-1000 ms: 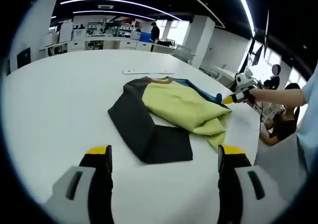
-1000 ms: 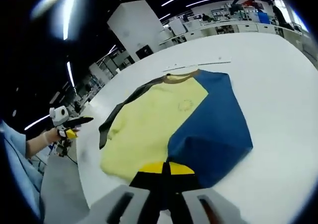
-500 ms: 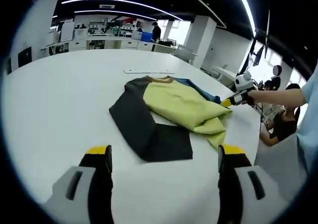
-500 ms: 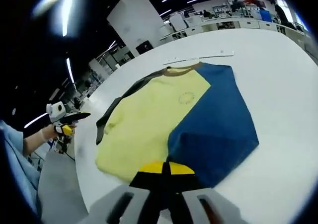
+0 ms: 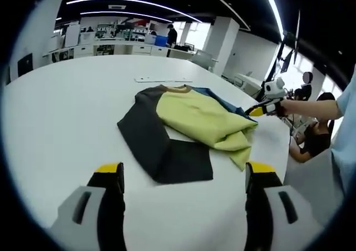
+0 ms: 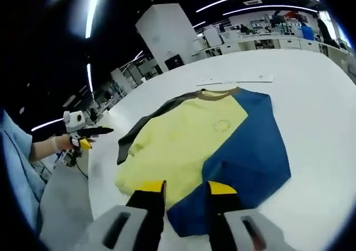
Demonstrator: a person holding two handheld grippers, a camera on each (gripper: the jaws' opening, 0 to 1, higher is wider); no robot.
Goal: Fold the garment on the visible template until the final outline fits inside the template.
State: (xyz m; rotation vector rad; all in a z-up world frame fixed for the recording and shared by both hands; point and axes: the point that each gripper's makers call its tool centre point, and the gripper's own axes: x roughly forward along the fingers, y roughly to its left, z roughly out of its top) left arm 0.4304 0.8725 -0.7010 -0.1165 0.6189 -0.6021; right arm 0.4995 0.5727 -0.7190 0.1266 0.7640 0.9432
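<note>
I hold my left gripper (image 5: 182, 176) low over the near edge of the white table (image 5: 61, 112), its two yellow-tipped jaws spread wide with nothing between them. Just beyond them lies the garment (image 5: 183, 126), a shirt with a yellow-green body, a dark grey sleeve and a blue sleeve. In the left gripper view the grey sleeve (image 5: 161, 148) is spread flat toward me, its squared end near the gap between my jaws, while the yellow body is bunched in folds to the right. A brown collar (image 5: 178, 88) sits at the far end of the shirt, and a sliver of blue shows along its far right edge.

My right gripper (image 5: 257, 110) shows at the right side of the left gripper view, held in my hand (image 5: 286, 106) at the table's right edge, just beside the bunched yellow cloth; from there I cannot tell whether it touches the fabric. In the right gripper view its jaws (image 6: 186, 187) stand narrowly apart, holding nothing, hovering over the near hem where yellow meets the blue sleeve (image 6: 250, 151). My left gripper appears far to the left there, beyond the table edge.

A thin pale strip (image 6: 236, 80) lies flat on the table just beyond the collar. Far behind are desks, a white pillar (image 5: 227, 39) and ceiling light strips
</note>
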